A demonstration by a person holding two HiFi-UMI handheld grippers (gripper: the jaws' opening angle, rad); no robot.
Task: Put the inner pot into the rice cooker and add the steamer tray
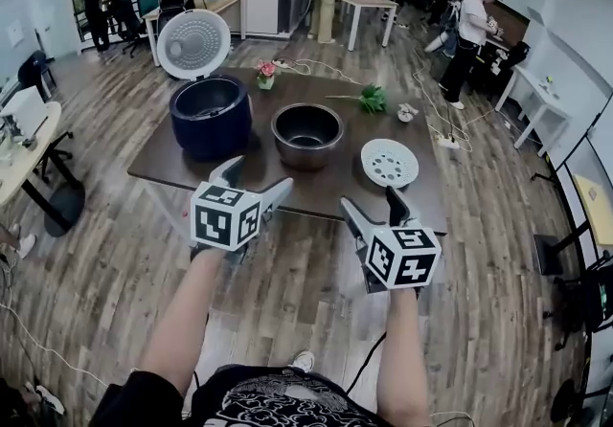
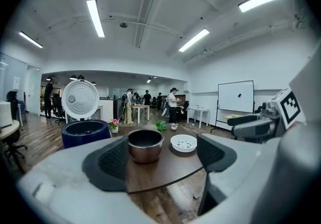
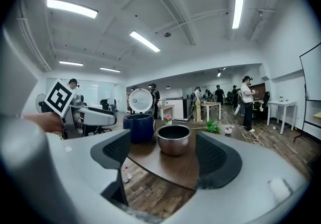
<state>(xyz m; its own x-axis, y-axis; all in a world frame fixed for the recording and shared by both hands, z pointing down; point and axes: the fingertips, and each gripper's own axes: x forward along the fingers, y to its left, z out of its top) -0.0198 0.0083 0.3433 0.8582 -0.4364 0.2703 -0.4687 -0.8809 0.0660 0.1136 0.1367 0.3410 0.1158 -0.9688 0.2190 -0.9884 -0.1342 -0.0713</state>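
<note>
left tool [image 1: 257,177], right tool [image 1: 370,200] both agape, empty; inner pot [image 1: 306,135] ahead on table [image 1: 172,159], untouched.

Bench [image 1: 172,162] stock: one inner pot [image 1: 306,135] is standing; left of the pot one rice cooker [image 1: 211,114] is sitting, right one steamer tray [image 1: 389,163], behind one flower pot [image 1: 265,76], one green sprig [image 1: 372,98].

Open-plan office: desks [image 1: 369,2], whiteboard [image 2: 235,96], office chairs [image 1: 123,18].
</note>
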